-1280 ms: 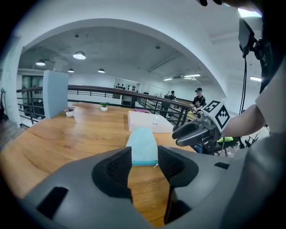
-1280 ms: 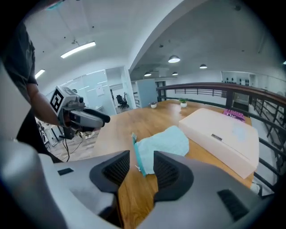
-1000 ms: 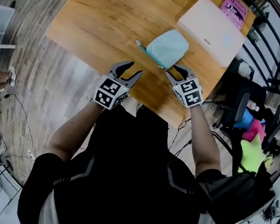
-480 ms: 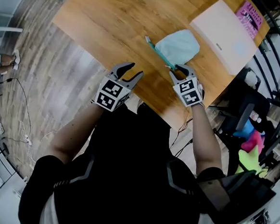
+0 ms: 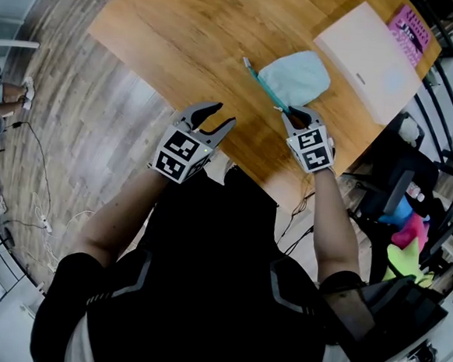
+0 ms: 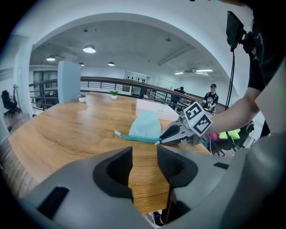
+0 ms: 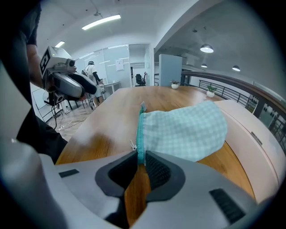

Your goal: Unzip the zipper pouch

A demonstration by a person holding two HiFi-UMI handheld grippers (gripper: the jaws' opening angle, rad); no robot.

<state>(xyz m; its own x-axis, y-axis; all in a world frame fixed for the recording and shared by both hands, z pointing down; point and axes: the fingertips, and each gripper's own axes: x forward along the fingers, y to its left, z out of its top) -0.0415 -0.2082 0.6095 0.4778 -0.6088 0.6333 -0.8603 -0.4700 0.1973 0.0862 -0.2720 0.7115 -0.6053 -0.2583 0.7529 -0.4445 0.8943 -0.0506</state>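
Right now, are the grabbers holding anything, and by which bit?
The right gripper, whose fingers have just been closing, pinches the zipper pouch by the near end of its teal zipper. The left gripper is open and holds nothing.

Wooden table (image 5: 184,25) — bearing pouch (image 5: 297,76), white box (image 5: 369,59), pink book (image 5: 414,31).

bright even light, fisheye-warped edges, dark vignette

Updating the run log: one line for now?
right gripper: jaws just closed onto teal zipper end of pale-blue checked fabric pouch | left gripper: open, empty
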